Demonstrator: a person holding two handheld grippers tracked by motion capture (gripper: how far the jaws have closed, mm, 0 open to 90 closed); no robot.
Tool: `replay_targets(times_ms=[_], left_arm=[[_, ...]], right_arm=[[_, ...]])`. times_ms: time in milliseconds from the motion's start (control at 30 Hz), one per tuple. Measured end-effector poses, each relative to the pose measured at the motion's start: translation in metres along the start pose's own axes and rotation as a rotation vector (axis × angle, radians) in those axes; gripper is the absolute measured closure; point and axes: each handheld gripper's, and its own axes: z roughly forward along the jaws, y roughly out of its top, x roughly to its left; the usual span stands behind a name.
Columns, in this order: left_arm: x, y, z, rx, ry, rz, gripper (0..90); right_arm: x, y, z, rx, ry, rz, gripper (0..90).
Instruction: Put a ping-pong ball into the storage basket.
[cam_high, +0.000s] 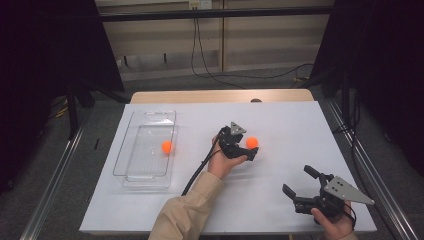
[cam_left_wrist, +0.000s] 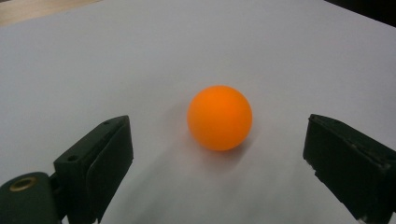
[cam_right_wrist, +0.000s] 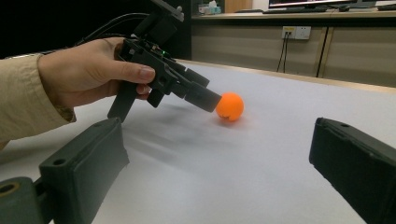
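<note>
An orange ball (cam_high: 252, 142) rests on the white worktop (cam_high: 280, 125), near its middle and slightly toward the far edge. It lies between the jaws of the left gripper (cam_high: 248, 148), which stand wide on either side of it with clear white surface showing between each pad and the ball; nothing is gripped. In the right gripper view the same gripper points down at a slant, its tip close against the ball's side. The left hand (cam_high: 223, 161) holds that gripper by its handle, and a tan sleeve (cam_high: 185, 212) runs back to the near edge.

A second orange ball (cam_high: 166, 146) lies inside a clear plastic tray (cam_high: 150, 117) near the left edge of the worktop, against the tray's right wall.

The right gripper (cam_high: 300, 181) sits near the near right corner, well apart from both balls, its jaws spread wide with nothing between them. The right hand (cam_high: 334, 222) holds it from below.
</note>
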Motion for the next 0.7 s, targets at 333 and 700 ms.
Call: replay_targets(times_ms=[333,700], left_arm=[[0.0012,0.0015,0.004,0.0,0.007,-0.005,8.1],[-0.0006,0.0054,0.0084,-0.002,0.003,-0.003,8.2]], right_arm=[[0.0002,0.0001,0.0,0.0,0.001,-0.001,3.0],[0.0002,0.0001,0.0001,0.0,0.002,0.0,3.0]])
